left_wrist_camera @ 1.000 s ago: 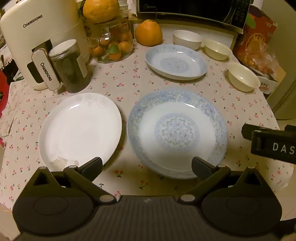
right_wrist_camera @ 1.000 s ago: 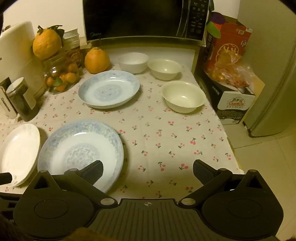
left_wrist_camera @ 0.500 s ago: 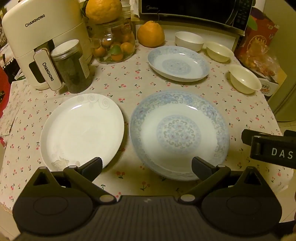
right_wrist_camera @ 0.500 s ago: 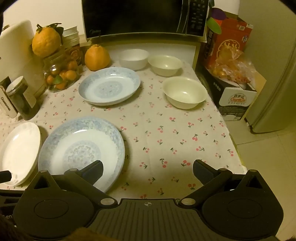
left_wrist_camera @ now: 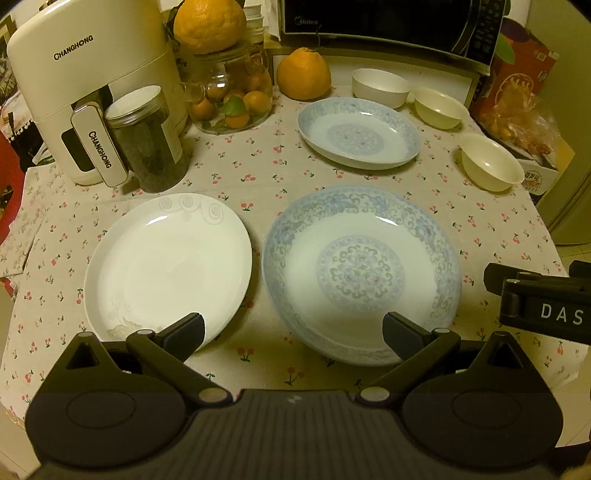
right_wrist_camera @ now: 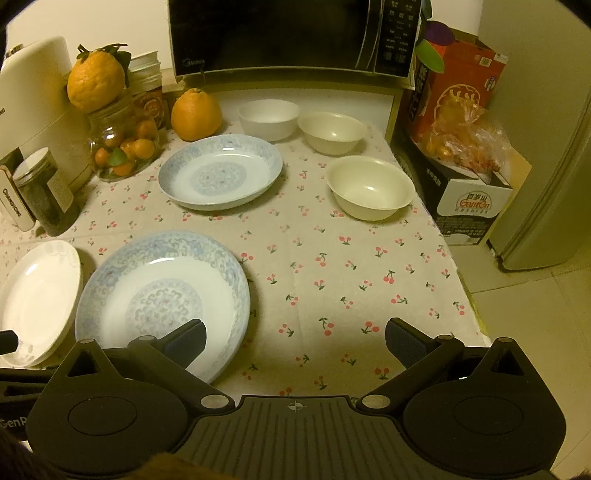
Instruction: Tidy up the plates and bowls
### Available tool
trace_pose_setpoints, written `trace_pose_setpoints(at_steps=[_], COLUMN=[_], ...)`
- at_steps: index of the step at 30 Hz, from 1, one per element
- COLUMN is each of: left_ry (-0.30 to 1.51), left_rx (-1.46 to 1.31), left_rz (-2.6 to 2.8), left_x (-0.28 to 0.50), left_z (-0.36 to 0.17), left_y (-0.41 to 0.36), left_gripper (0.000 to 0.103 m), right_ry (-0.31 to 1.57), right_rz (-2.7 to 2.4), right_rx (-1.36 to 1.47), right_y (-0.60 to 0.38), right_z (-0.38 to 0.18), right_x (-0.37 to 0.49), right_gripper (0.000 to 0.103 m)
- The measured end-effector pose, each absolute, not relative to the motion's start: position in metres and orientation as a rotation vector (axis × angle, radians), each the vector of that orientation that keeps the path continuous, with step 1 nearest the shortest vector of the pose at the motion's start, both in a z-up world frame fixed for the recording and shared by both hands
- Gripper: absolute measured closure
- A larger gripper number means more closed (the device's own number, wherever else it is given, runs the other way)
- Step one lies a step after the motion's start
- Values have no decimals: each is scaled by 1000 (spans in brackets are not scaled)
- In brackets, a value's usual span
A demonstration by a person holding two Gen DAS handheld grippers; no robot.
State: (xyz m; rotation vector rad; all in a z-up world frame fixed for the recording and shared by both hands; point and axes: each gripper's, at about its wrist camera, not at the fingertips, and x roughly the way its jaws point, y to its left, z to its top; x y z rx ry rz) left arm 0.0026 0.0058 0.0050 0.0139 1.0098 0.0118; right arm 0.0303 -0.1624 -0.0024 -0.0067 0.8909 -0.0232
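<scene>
Cherry-print cloth covered the worktop, with three bowls near the microwave. Directly ahead of the left gripper lay the white plate and the big blue plate, side by side, the right gripper further right. Both jaws stood wide open, holding nothing, touching nothing.
</scene>
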Motion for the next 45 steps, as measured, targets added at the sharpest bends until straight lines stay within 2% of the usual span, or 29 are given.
trace_pose_setpoints(at_steps=[45], left_ry=[1012], left_rx=[14], left_rz=[11], left_x=[2], left_z=[4], left_y=[4], left_gripper=[0], right_ry=[889], right_rz=[-27], right_rx=[-15], right_y=[-163], right_z=[-4], right_x=[30], right_gripper=[0])
